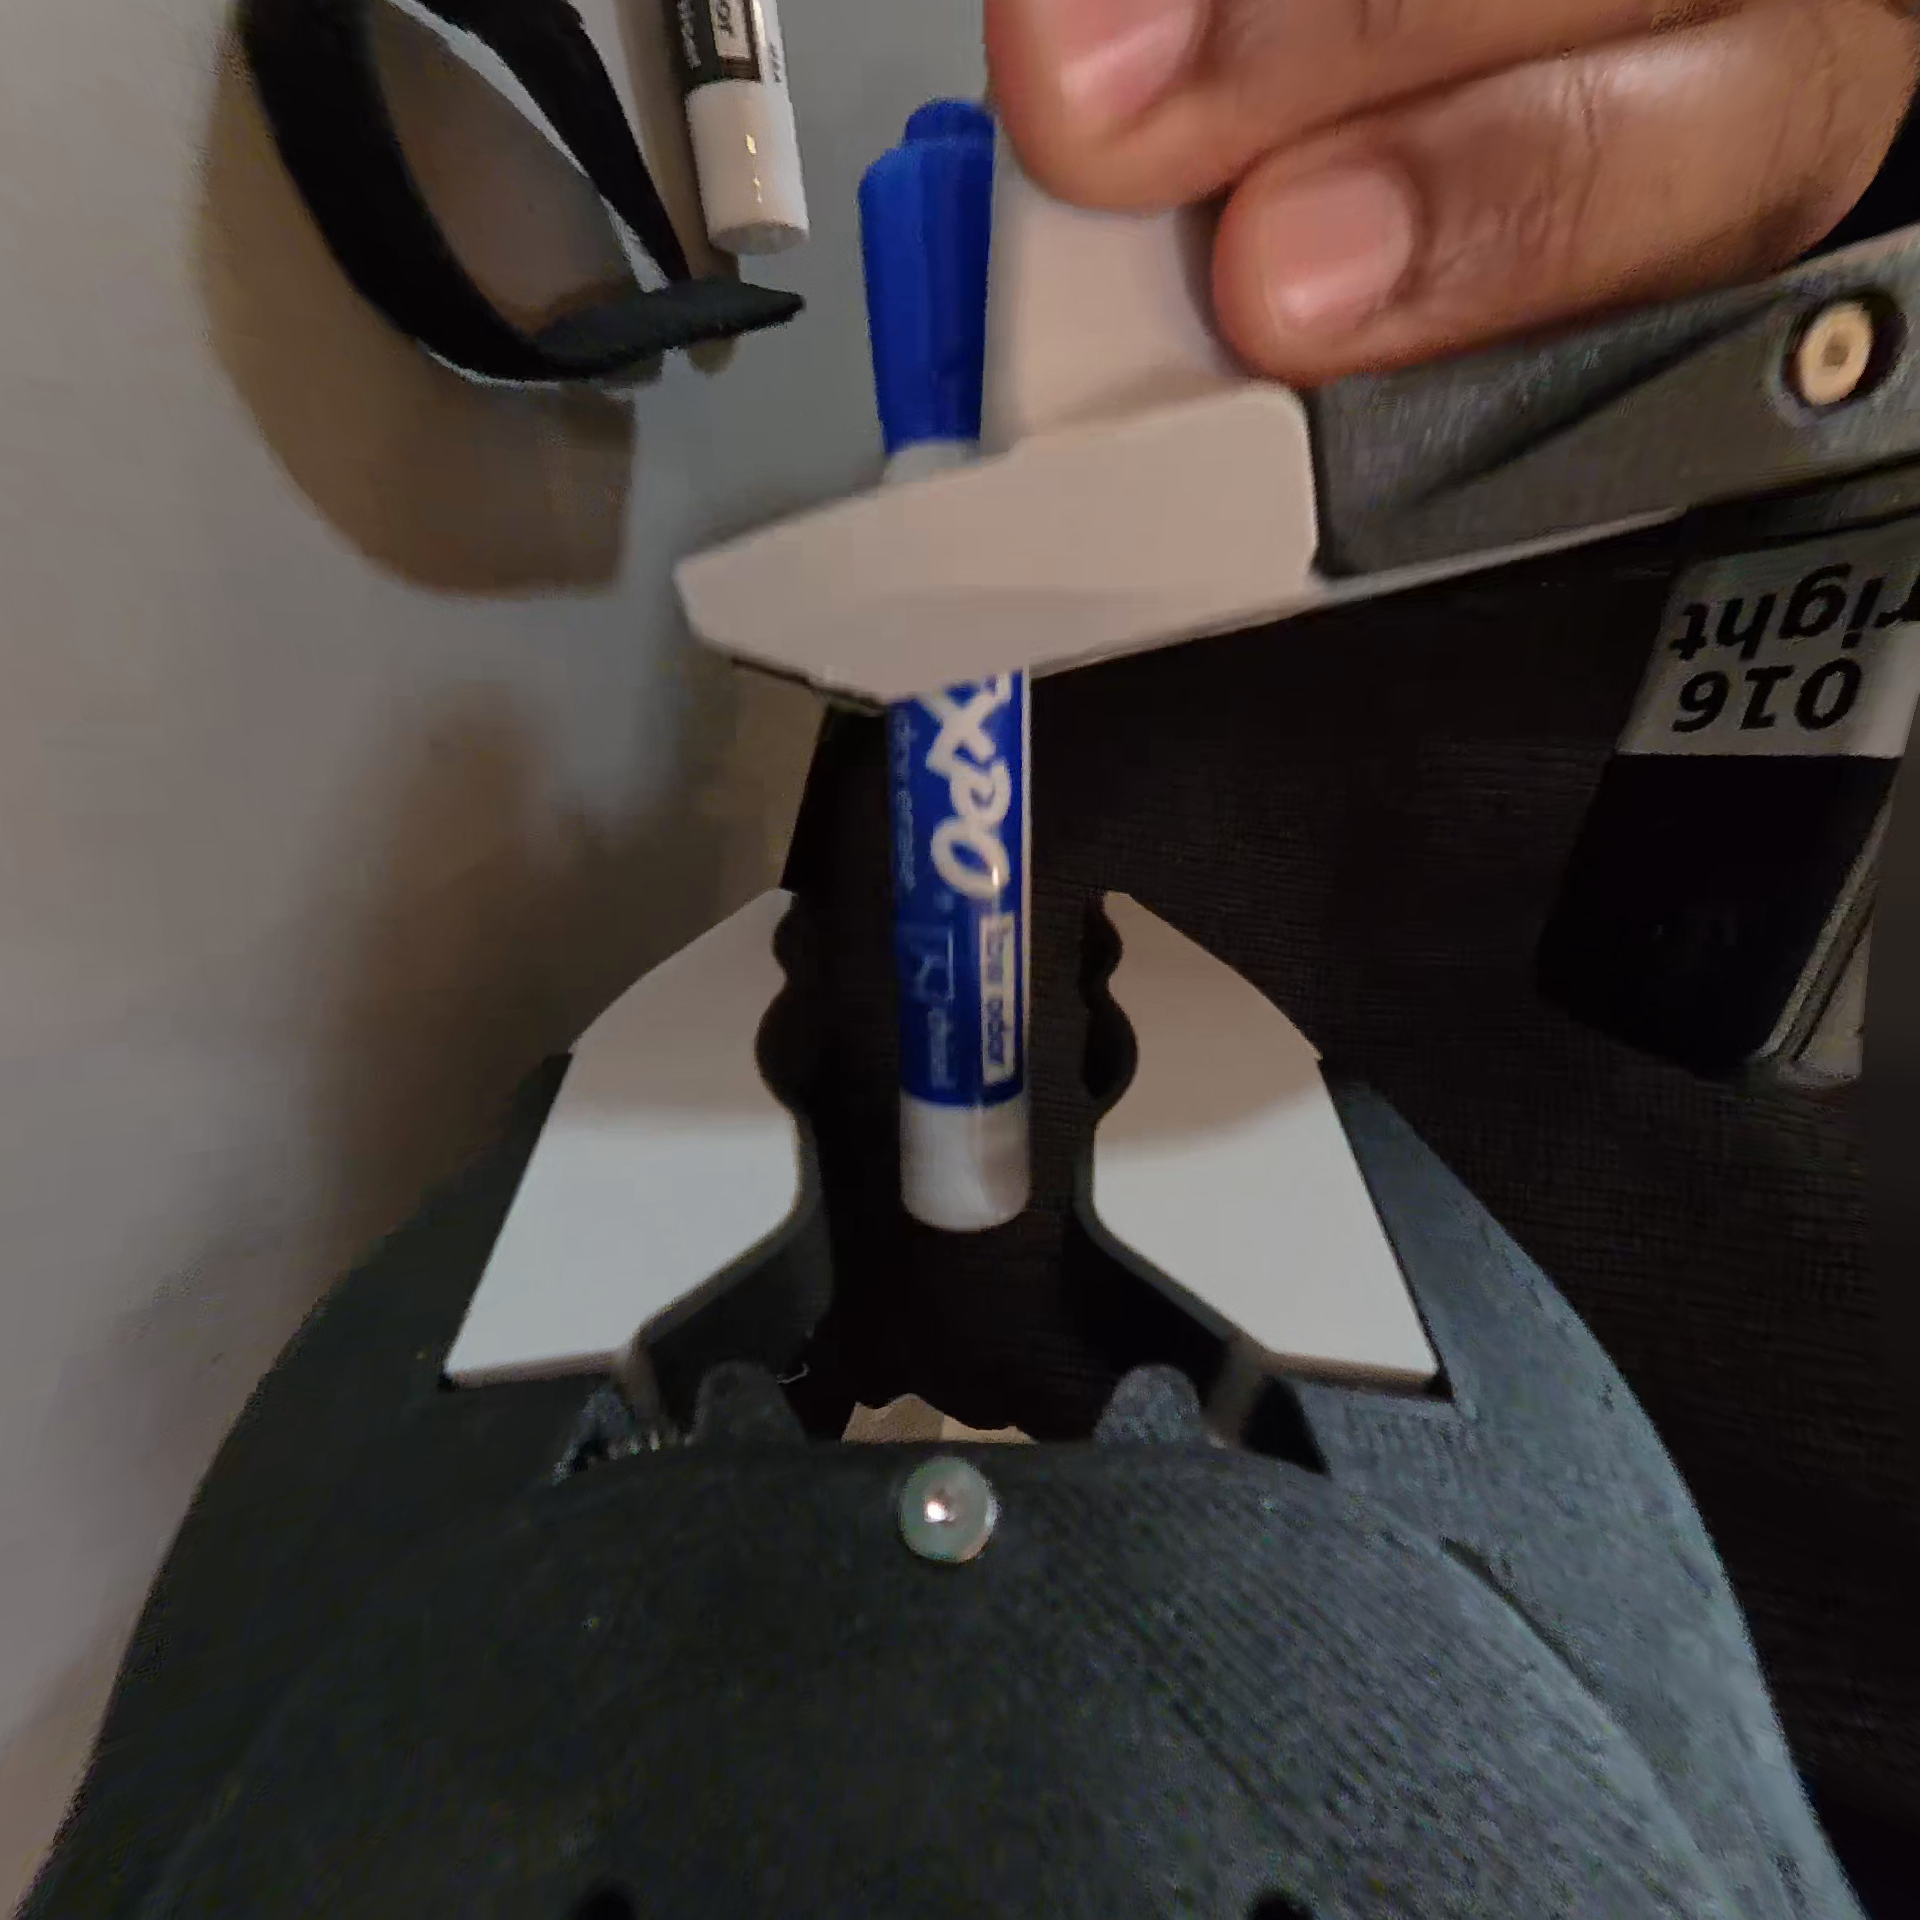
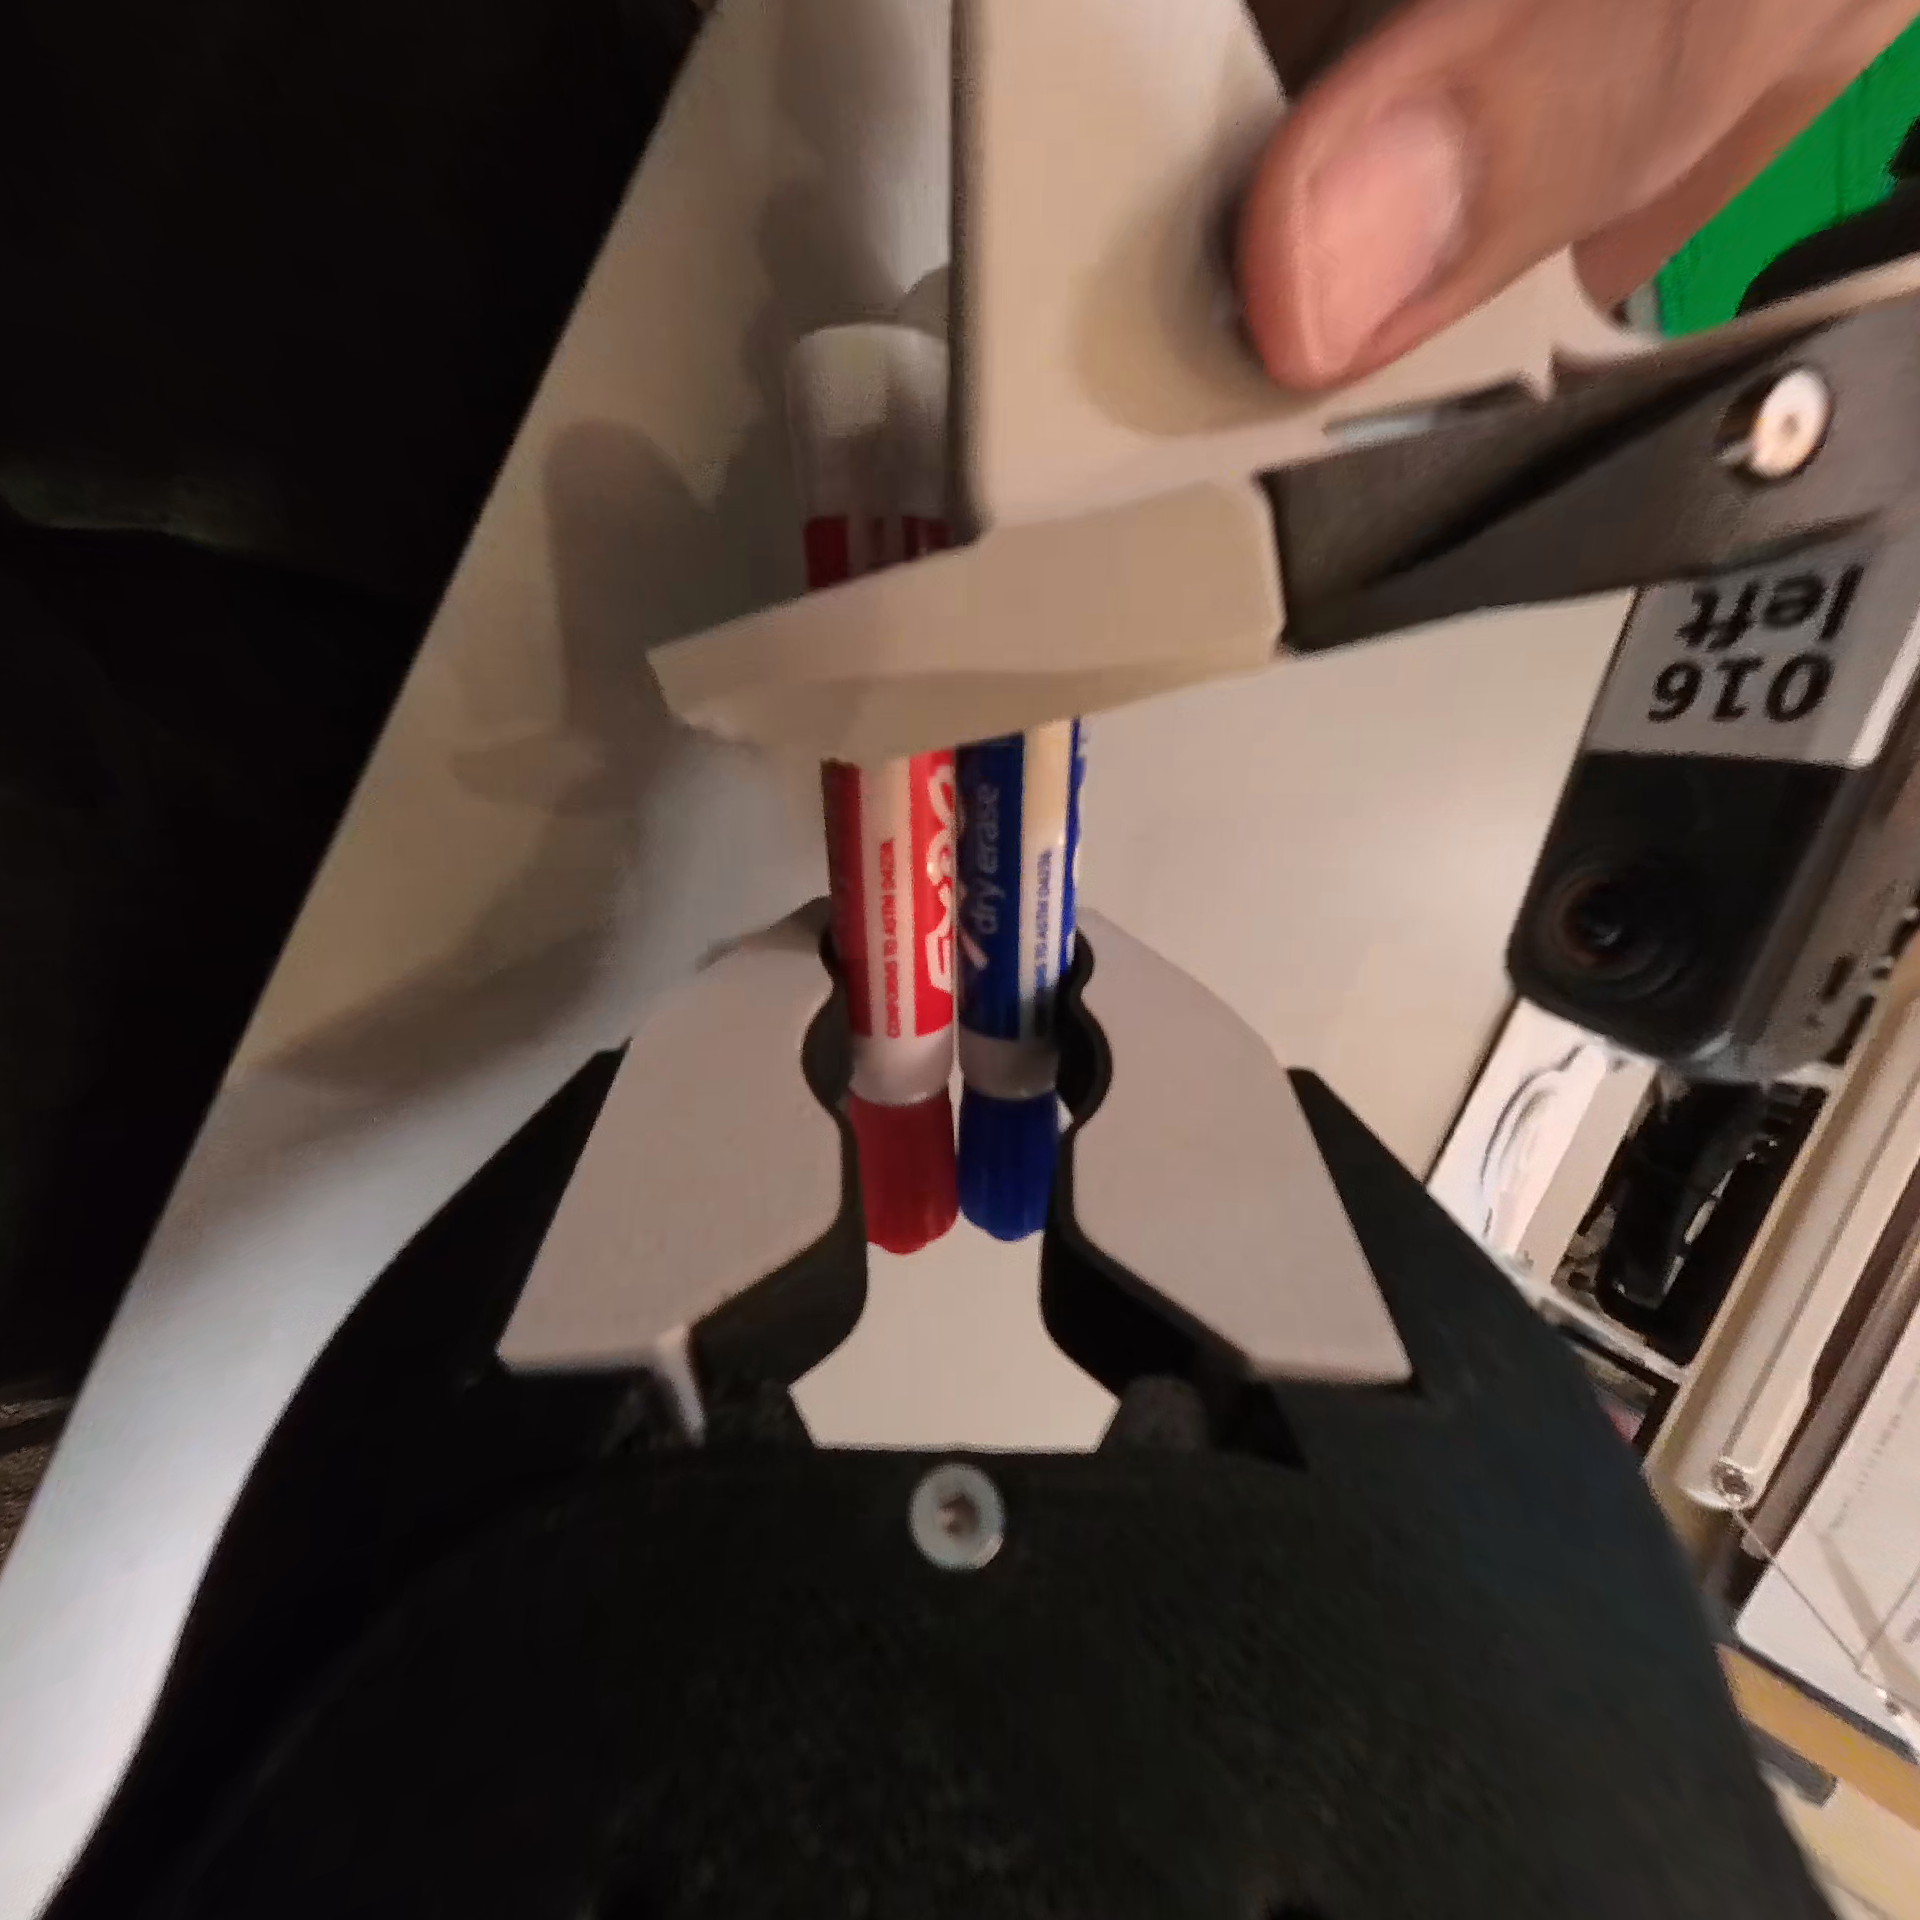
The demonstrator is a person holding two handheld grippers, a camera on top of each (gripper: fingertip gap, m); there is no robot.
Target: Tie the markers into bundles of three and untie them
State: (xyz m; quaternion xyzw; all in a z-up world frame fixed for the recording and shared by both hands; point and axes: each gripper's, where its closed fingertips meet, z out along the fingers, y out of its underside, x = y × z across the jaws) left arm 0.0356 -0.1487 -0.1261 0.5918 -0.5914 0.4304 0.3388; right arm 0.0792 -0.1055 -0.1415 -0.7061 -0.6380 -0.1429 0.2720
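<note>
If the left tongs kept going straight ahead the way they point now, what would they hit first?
Probably the right tongs, which cross directly ahead of the left tongs, shut on the markers. The blue marker already lies between the left tongs' open jaws. Depth is hard to judge.

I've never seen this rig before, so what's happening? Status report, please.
Right gripper shut on markers, red and blue side by side. Left gripper open around blue marker tail. Black strap lies apart, unused. Nothing in the way.
</note>
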